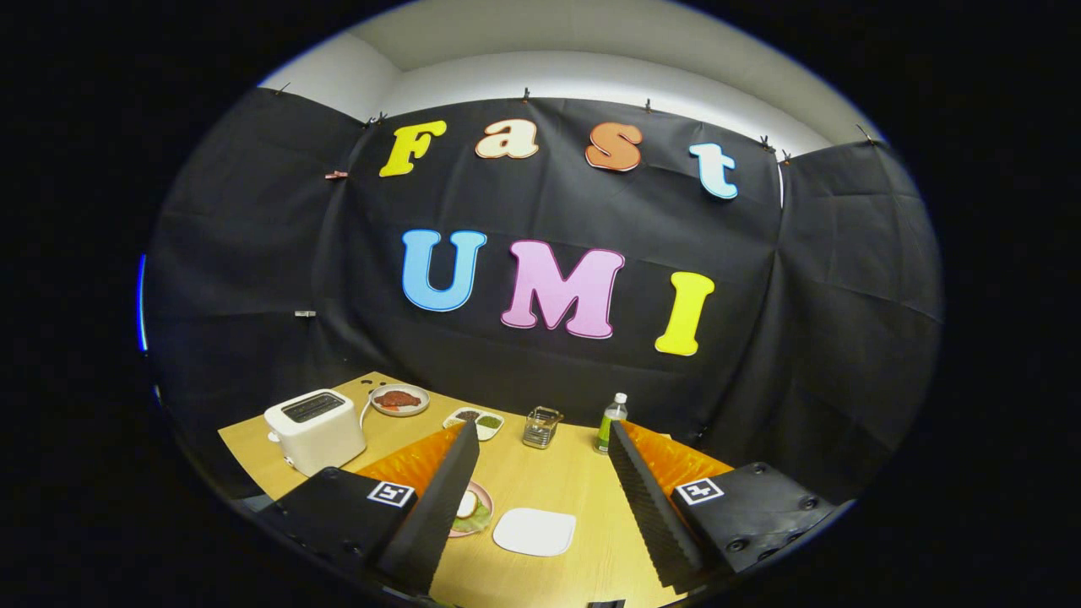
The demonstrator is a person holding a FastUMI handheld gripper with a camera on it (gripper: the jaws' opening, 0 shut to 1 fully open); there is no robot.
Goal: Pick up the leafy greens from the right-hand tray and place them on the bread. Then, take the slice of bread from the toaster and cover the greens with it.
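Note:
My gripper (541, 431) is open, held above the near part of the wooden table (557, 481), with nothing between its fingers. Between the fingers and below them lies a white square tray (535, 532) that looks bare. Just left of it sits a pink plate (480, 511), half hidden by my left finger (439, 507); on it lie a pale piece and some leafy greens (475, 521). A white toaster (315, 429) stands at the table's left, beyond the left finger. Its top slot is dark, and I cannot tell whether bread sits in it.
Behind the toaster is a round plate with red food (399, 399). A small divided white dish (475, 420), a glass jar (541, 426) and a bottle of green liquid (612, 422) stand in a row along the table's far side, near the black cloth wall.

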